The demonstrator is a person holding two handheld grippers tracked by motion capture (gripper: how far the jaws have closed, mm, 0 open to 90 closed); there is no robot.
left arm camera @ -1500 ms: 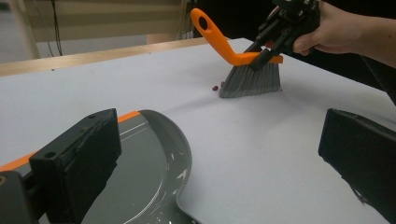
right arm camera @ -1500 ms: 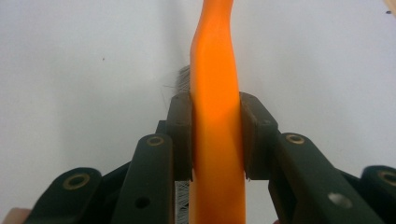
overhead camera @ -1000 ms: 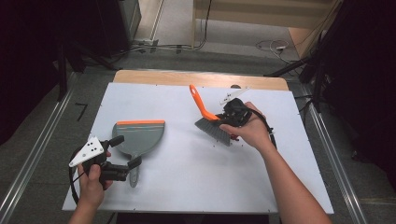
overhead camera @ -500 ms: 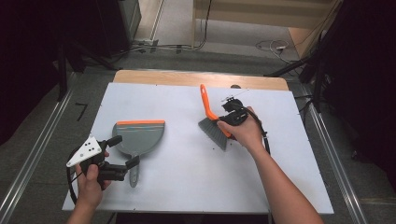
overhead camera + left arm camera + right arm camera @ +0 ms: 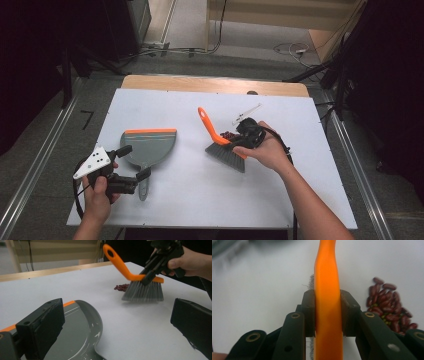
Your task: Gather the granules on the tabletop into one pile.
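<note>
While the small heap of dark red kidney beans (image 5: pixel 229 135) lay unswept on the white desk (image 5: pixel 310 200), a little right of its middle and toward the far edge, the job looked barely begun: none had reached the pan. The hand brush with its curved orange plastic handle and stiff grey bristles (image 5: pixel 226 150) stood just beside the heap on its near side, bristle tips on or just above the surface. The right gripper (image 5: pixel 239 139) had its black jaws clamped on the smooth handle, one on each flank. Well apart, toward the desk's left edge, the grey plastic dustpan with an orange lip (image 5: pixel 148 147) lay flat, its glossy inside showing pale scuff marks. The left gripper (image 5: pixel 134 162) hovered by the dustpan's handle with jaws spread wide, holding nothing. Gripping the pan and sweeping the beans across remained.
</note>
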